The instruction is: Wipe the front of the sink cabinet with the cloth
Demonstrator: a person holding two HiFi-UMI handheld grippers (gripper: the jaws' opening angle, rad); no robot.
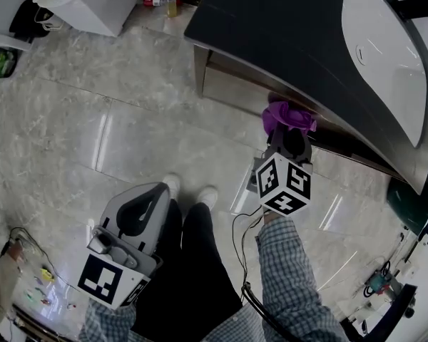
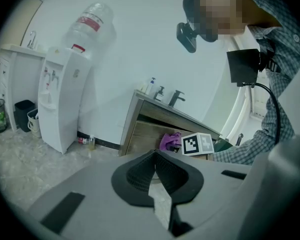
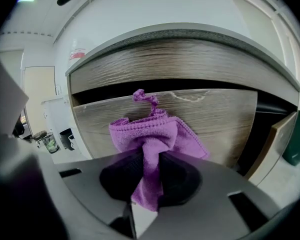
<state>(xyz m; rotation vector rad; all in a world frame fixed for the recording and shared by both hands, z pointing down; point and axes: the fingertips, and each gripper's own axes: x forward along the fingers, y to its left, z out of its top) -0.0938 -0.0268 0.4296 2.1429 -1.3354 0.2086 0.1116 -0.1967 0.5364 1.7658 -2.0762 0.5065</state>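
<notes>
My right gripper (image 1: pixel 288 140) is shut on a purple cloth (image 1: pixel 286 116) and holds it against the wood-grain front of the sink cabinet (image 1: pixel 235 91). In the right gripper view the purple cloth (image 3: pixel 149 143) bunches between the jaws of the right gripper (image 3: pixel 149 176) and spreads over the lower drawer panel of the cabinet (image 3: pixel 210 119). My left gripper (image 1: pixel 137 218) hangs low by my left leg, away from the cabinet. In its own view the left gripper (image 2: pixel 155 170) is shut with nothing between the pads, and the purple cloth (image 2: pixel 169 141) shows far off.
A dark counter (image 1: pixel 285 27) with a white basin (image 1: pixel 389 55) tops the cabinet. A white water dispenser (image 2: pixel 60 101) stands to the left, small bottles (image 1: pixel 162 2) on the floor beside it. Cables and tools (image 1: pixel 36 283) lie on the marble floor behind me.
</notes>
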